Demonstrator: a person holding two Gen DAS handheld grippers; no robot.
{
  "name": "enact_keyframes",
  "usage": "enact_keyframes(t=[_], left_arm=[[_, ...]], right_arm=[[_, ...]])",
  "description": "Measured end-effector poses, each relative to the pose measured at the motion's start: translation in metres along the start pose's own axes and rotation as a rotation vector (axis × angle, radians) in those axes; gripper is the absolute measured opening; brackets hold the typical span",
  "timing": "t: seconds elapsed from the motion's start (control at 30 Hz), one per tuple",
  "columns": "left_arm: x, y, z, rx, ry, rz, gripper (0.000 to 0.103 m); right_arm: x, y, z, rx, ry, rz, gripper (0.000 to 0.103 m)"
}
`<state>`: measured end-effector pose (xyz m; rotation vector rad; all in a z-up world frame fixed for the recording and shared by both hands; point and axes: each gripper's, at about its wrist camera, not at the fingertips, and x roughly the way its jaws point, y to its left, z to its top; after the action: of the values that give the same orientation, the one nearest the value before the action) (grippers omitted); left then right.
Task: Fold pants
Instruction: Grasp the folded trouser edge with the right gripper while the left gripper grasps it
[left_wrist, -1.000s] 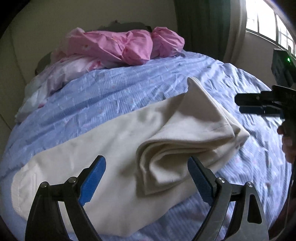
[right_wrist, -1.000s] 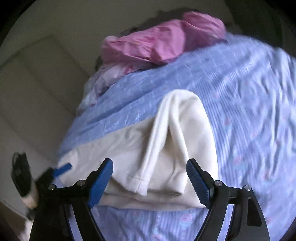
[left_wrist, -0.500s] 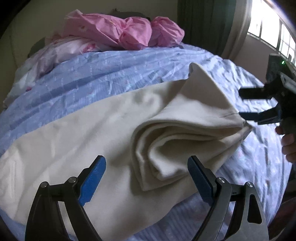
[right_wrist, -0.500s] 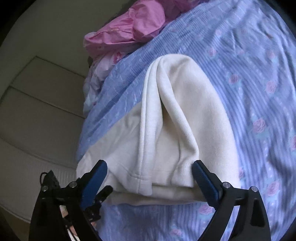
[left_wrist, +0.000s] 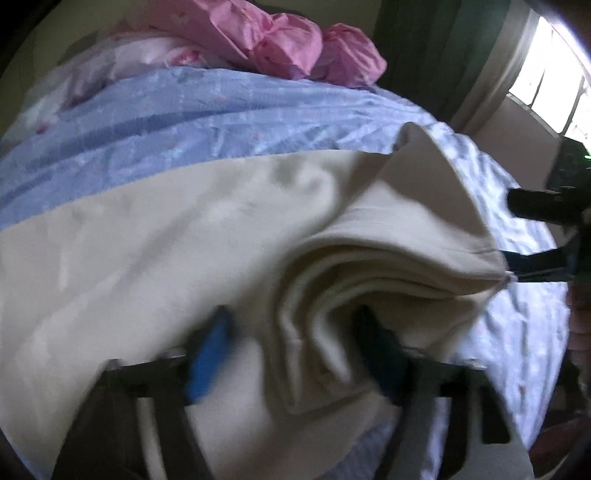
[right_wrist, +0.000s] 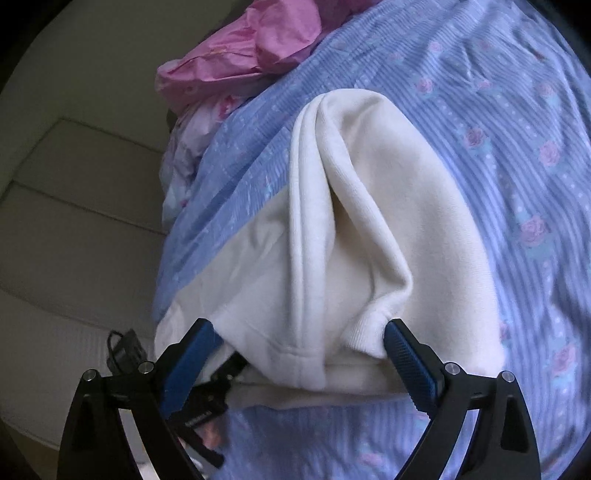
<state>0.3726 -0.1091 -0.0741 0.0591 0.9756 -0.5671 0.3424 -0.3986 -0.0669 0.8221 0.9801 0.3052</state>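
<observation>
Left wrist view: cream fleece pants, partly folded on blue striped bedsheet; left gripper jaws just closing around folded layers, contact blurred; right gripper open astride hem.

pants: cream | bedsheet: blue, striped, roses | bundle: pink, possibly bedding

The left gripper sits low over the cream pants, its blurred jaws having just been closing around the folded stack of hems — one blue pad lies on the flat cloth, the other finger is tucked into the layers. The pants lie across a blue striped bedsheet, with crumpled pink bedding beyond. At the right edge the right gripper stands apart-jawed just beside the stack's corner — below a bright window.
</observation>
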Motion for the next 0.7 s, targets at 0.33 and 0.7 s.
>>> enact_keyframes(t=[0.33, 0.7], left_arm=[[-0.023, -0.002, -0.006, -0.004, -0.032, -0.039, 0.021], [-0.069, 0.005, -0.025, -0.136, 0.036, -0.078, 0.004]], right_arm=[[0.022, 0.037, -0.006, -0.192, 0.026, -0.267, 0.018], [0.014, 0.189, 0.037, -0.43, -0.095, -0.241, 0.015]])
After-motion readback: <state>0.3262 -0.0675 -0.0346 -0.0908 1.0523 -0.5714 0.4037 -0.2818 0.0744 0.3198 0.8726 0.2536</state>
